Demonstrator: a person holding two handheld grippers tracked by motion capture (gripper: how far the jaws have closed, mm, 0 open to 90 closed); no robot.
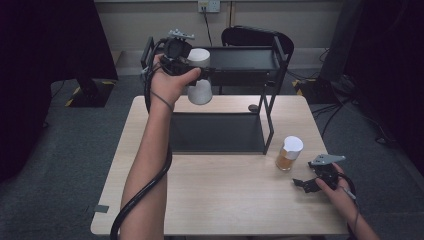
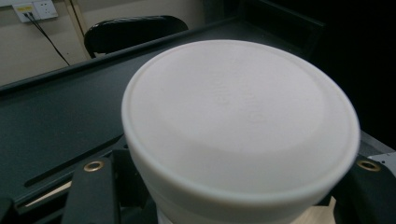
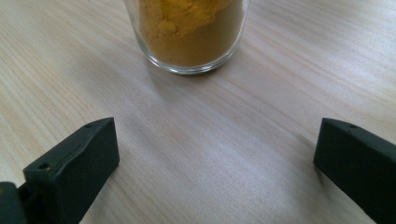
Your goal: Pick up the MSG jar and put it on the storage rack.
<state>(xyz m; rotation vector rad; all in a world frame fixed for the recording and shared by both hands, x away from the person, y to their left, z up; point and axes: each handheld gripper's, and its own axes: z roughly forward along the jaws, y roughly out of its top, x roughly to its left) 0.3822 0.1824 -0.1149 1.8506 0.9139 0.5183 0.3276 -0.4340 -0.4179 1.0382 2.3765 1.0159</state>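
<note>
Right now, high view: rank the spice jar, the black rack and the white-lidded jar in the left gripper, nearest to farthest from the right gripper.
1. Spice jar, white lid, orange powder: just up-left of the right gripper, whose jaws stand open on the table's right side.
2. Black rack: mid-table, its front post just past the jar.
3. White-lidded jar: clamped in the left gripper, raised by the rack's top shelf.

Wood table (image 1: 220,200): blk shelf rack (image 1: 225,130), spice jar (image 1: 289,153).

Bare table (image 1: 220,195) lies open across the near half. The black rack (image 1: 270,100) blocks the far middle, its top shelf (image 1: 240,59) free right of the held white jar (image 1: 199,75). A spice jar (image 1: 289,153) stands near right, just beyond the right gripper (image 1: 305,184).
</note>
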